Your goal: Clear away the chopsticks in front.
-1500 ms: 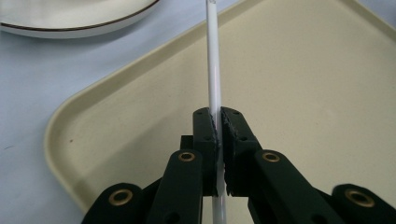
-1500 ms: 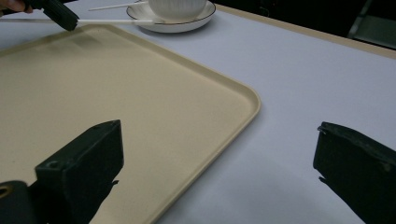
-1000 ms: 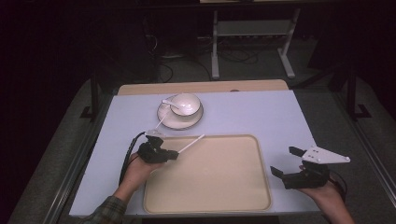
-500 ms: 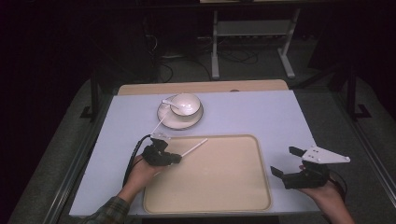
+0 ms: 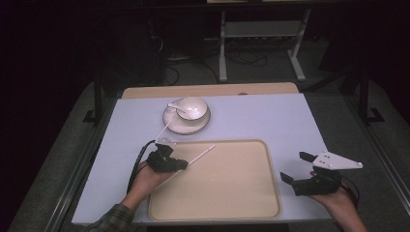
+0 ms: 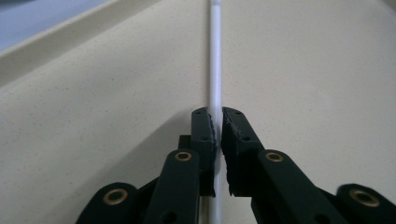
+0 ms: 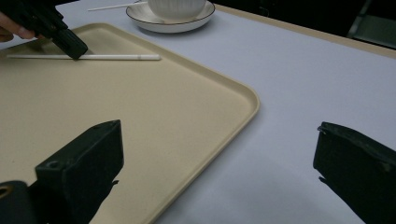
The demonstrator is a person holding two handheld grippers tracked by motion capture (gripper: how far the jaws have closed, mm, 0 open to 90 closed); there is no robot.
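While the white stick point(image 6: 215, 56) is pinched between the narrow jaws of the left hand-held gripper point(image 5: 183, 165), it is laid low over the beige tray point(image 5: 232, 193), nearer the tray's left rim than a second earlier. Beyond the tray's right rim, the right hand-held gripper point(image 5: 296, 167) is held wide and empty, unmoved.

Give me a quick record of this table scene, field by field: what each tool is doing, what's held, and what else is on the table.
left tool: shut on the white chopstick, low over the beige tray
right tool: open, holding nothing, beside the tray's right edge
second chopstick: on the table, leaning on the plate's rim
dishes: white bowl with a spoon, on a plate
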